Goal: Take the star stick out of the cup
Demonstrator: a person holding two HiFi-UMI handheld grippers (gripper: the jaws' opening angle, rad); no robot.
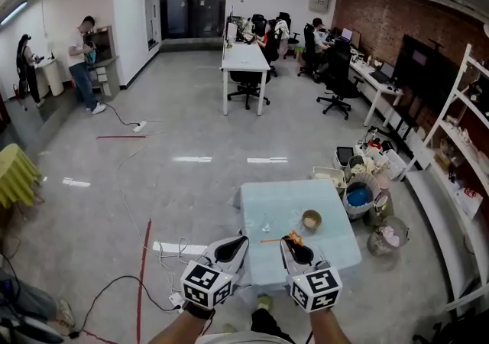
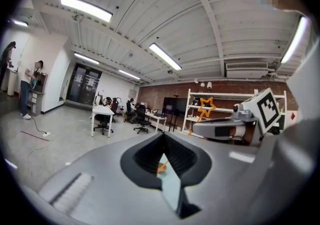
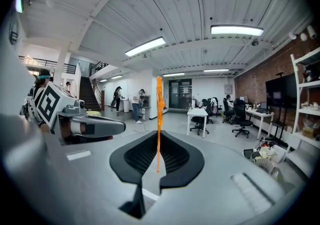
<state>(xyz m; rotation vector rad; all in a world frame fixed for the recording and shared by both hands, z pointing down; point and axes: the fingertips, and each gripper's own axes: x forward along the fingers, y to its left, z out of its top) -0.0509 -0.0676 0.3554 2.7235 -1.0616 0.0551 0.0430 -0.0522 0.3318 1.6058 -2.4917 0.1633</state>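
My right gripper [image 1: 292,243] is shut on the star stick [image 3: 159,119], a thin orange stick that stands upright between its jaws, gripped near its lower end. In the left gripper view its orange star [image 2: 205,104] rises above the right gripper [image 2: 225,129]. The tan cup [image 1: 311,220] stands on the light blue table [image 1: 336,247], just beyond and right of the right gripper, apart from the stick. My left gripper [image 1: 240,243] hovers at the table's near left edge, jaws closed with nothing in them.
A second thin orange stick [image 1: 270,241] lies on the cloth between the grippers. A small clear object [image 1: 266,225] sits left of the cup. Bins and clutter [image 1: 359,197] crowd the table's right; white shelving [image 1: 458,182] stands beyond.
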